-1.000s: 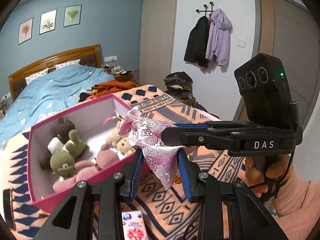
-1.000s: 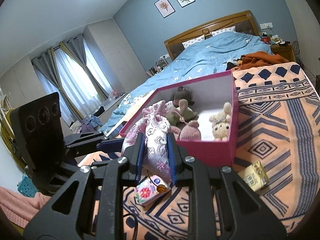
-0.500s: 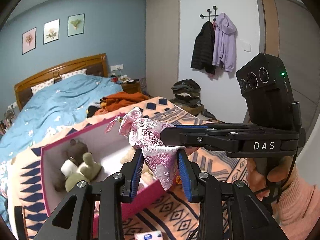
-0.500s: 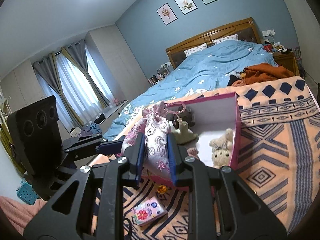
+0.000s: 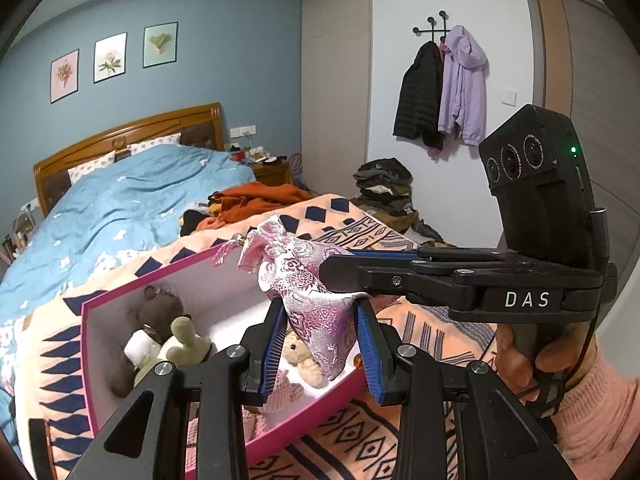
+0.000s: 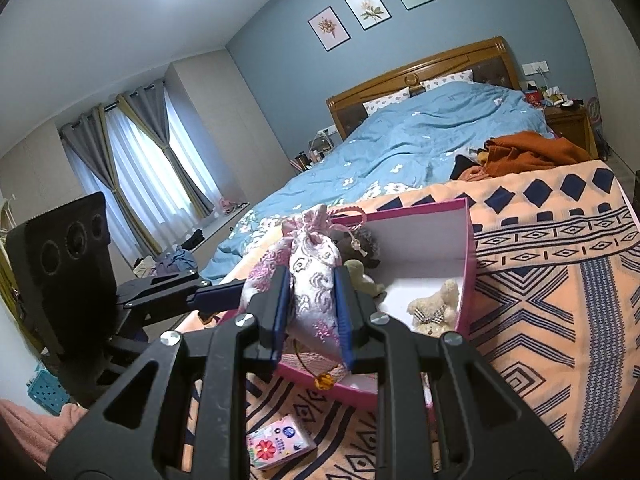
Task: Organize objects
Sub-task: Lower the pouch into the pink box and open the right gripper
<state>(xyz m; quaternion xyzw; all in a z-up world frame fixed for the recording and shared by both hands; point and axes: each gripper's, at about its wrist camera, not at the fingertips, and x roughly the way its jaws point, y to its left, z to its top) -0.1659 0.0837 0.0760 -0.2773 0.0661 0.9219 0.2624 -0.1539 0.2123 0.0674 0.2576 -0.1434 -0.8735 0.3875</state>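
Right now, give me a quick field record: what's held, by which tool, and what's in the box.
held item: brocade pouch
left tool: shut on pouch
right tool: shut on pouch
pouch position: in the air above the pink box
box contents: plush toys, including cream bear
outside box: floral tissue pack on patterned blanket

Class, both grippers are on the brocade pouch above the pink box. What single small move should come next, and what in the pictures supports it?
Probably lower the pouch a little into the pink box. The right gripper is clamped on it and the left gripper flanks its lower end; it hangs over the box's near edge, above the plush toys, with bare white floor beside them.
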